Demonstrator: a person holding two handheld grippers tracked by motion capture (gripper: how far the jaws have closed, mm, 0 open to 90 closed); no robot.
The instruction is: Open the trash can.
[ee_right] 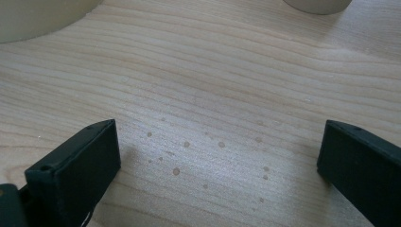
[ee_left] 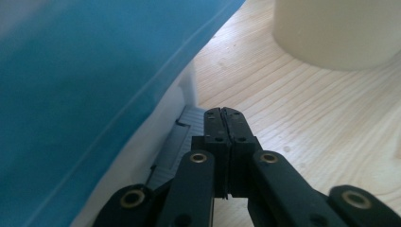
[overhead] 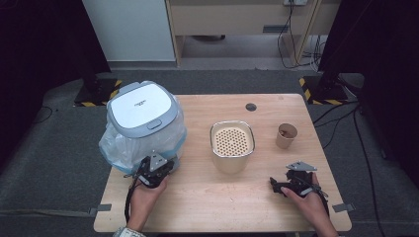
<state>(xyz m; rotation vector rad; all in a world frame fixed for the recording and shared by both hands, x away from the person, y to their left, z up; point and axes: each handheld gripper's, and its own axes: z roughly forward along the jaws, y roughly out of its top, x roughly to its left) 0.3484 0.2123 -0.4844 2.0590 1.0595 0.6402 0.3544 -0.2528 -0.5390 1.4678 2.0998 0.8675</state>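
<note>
A white pedal bin (overhead: 141, 111) with a grey-rimmed lid and a bluish plastic liner (overhead: 118, 145) stands at the table's left. My left gripper (overhead: 158, 164) is at the bin's front base, with a hand behind it. In the left gripper view its jaws (ee_left: 222, 113) are pressed together with nothing visible between them, just over a grey ribbed pedal (ee_left: 182, 130) beside the blue liner (ee_left: 85, 85). My right gripper (overhead: 274, 184) rests near the front right of the table. Its jaws (ee_right: 217, 156) stand wide apart over bare wood.
A cream container (overhead: 232, 143) with a perforated insert sits mid-table and shows as a cream container (ee_left: 340, 33) to the right of the left jaws. A brown paper cup (overhead: 286, 136) stands at the right. The wooden table (overhead: 212, 197) has a round hole (overhead: 251, 106) near its far edge.
</note>
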